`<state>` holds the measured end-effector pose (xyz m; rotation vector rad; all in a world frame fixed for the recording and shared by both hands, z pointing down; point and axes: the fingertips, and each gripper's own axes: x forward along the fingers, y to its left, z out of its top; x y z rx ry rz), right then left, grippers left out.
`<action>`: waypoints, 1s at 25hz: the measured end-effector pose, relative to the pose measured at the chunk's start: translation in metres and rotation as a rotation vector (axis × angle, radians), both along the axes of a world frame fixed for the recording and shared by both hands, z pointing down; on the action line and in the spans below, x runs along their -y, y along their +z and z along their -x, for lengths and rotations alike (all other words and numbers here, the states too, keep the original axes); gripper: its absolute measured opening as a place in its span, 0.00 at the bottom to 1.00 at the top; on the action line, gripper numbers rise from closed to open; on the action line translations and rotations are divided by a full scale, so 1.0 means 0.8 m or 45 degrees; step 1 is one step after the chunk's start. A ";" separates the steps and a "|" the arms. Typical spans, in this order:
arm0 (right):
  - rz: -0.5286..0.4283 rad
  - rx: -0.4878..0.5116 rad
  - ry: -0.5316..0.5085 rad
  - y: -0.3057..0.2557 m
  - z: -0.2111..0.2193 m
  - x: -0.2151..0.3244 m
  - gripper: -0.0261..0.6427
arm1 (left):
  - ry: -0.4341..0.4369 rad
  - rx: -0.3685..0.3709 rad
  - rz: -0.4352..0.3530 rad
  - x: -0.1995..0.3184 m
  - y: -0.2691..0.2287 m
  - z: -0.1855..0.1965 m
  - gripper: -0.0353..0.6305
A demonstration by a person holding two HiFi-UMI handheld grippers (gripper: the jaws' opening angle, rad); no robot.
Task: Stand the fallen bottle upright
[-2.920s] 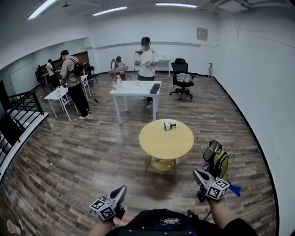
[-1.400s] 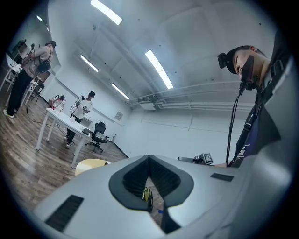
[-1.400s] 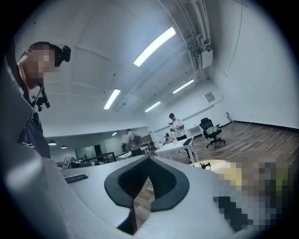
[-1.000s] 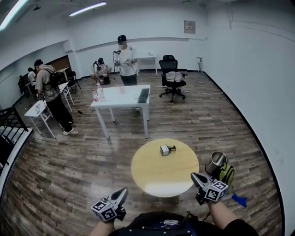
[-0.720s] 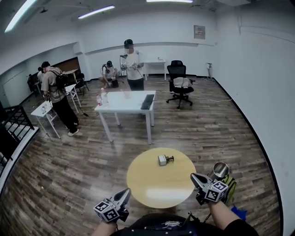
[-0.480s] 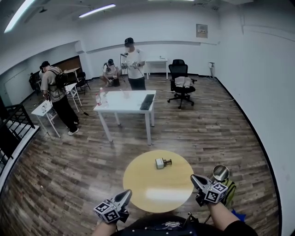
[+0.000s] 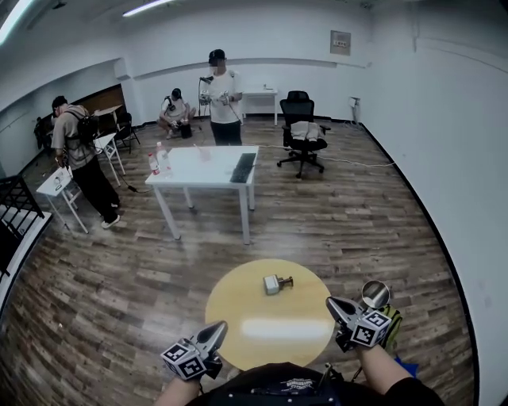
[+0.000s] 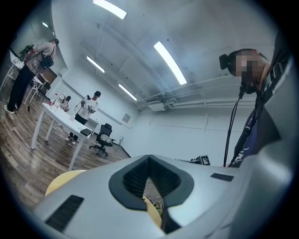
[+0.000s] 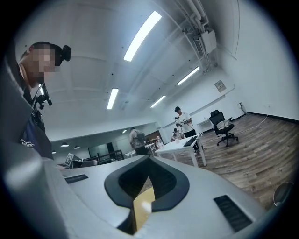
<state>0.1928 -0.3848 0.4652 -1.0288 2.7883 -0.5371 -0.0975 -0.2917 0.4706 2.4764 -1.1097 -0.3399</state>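
Nearer now, the table [image 7: 238,341] is approached, bottle [image 7: 275,284] toppled at its 12 o'clock; left gripper [image 7: 216,327] and right gripper [image 7: 333,303] are pressed together, empty.

A wood-plank floor [image 7: 381,214] runs between white walls [image 7: 444,119], lit by ceiling strip lights [image 7: 147,8]. A round yellow table [image 7: 270,333] stands at six o'clock in the head view. From it, a long white table [image 7: 202,168] stands at eleven o'clock and a black office chair [image 7: 300,119] at twelve, well apart. A small white desk [image 7: 55,181] sits at ten o'clock, a black railing [image 7: 12,210] near nine. A framed plaque [image 7: 340,42] hangs on the far wall at one o'clock
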 end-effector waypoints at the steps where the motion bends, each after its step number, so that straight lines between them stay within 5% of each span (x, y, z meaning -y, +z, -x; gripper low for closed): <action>1: 0.004 -0.003 0.021 -0.001 0.009 0.012 0.07 | 0.017 -0.010 0.006 0.016 0.001 0.012 0.07; 14: 0.048 -0.021 0.151 0.008 0.151 0.135 0.07 | 0.174 0.022 0.013 0.193 0.012 0.164 0.07; 25: 0.153 -0.010 0.072 0.076 0.075 0.185 0.07 | 0.146 -0.013 0.076 0.232 0.042 0.051 0.07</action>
